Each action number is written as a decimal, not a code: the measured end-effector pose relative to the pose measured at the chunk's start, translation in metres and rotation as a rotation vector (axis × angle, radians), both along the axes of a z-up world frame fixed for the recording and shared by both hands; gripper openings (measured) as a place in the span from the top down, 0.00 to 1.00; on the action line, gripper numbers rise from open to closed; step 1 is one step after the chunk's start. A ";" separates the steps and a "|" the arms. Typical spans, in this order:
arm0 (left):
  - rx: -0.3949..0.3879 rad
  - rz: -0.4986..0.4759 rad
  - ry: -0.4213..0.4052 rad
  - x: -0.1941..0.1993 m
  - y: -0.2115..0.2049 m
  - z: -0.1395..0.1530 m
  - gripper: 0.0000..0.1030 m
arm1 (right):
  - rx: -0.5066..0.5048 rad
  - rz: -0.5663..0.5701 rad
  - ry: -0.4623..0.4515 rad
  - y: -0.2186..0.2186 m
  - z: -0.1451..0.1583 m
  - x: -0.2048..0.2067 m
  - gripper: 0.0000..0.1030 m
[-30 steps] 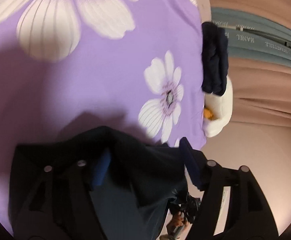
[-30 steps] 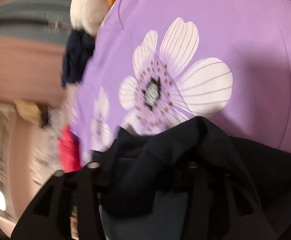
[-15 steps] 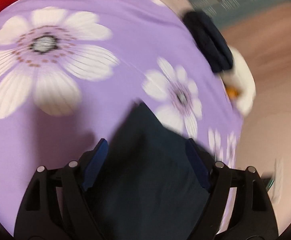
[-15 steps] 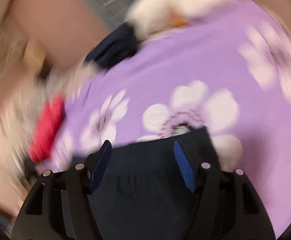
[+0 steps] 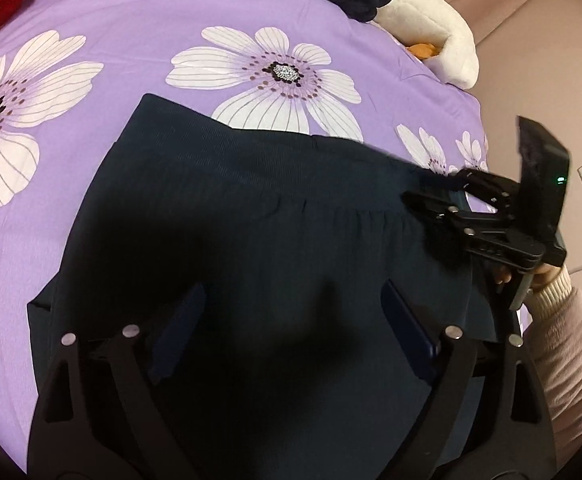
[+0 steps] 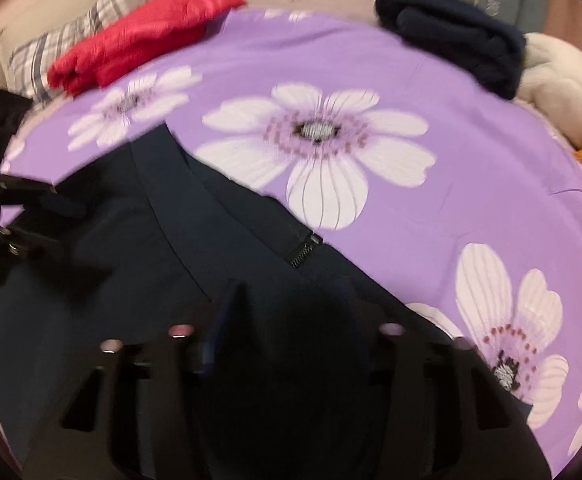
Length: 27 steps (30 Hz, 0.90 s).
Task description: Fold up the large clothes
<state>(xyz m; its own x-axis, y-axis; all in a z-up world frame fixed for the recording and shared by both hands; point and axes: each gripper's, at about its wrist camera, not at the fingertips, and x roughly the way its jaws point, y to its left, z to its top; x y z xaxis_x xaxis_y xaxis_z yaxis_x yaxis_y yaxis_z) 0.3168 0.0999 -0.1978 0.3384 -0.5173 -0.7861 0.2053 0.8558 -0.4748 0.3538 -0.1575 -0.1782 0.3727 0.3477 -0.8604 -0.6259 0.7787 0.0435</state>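
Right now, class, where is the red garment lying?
In the right wrist view, the red garment lies at the upper left, at the far edge of the purple flowered sheet, against the plaid pillow.

A dark garment (image 5: pixel 271 248) is spread flat on the bedsheet (image 5: pixel 139 8), nearest the cameras. The left gripper (image 5: pixel 291 320) is held above its near part, and the right gripper (image 5: pixel 443 200) is seen at its right edge (the pads themselves are blurred). Beyond the garment, at the far right of the sheet, a folded pile of clothes (image 6: pixel 451 40) is placed, with a plush toy (image 6: pixel 563 92) just right of it. At the far left a crumpled garment (image 6: pixel 139 36) lies against a pillow (image 6: pixel 51 48).
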 end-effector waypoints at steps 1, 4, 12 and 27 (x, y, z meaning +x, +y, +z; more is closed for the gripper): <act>-0.003 -0.001 0.000 0.001 0.001 0.000 0.12 | -0.015 0.016 0.006 0.000 -0.003 0.001 0.90; 0.003 -0.003 -0.005 0.003 0.000 0.002 0.11 | -0.063 0.056 -0.067 0.002 0.002 -0.011 0.95; 0.035 0.065 -0.049 0.024 -0.006 0.002 0.11 | -0.186 -0.043 -0.253 0.024 -0.001 0.012 0.96; 0.173 -0.085 -0.144 0.023 -0.070 0.010 0.11 | 0.099 -0.235 -0.062 -0.051 0.019 -0.013 0.74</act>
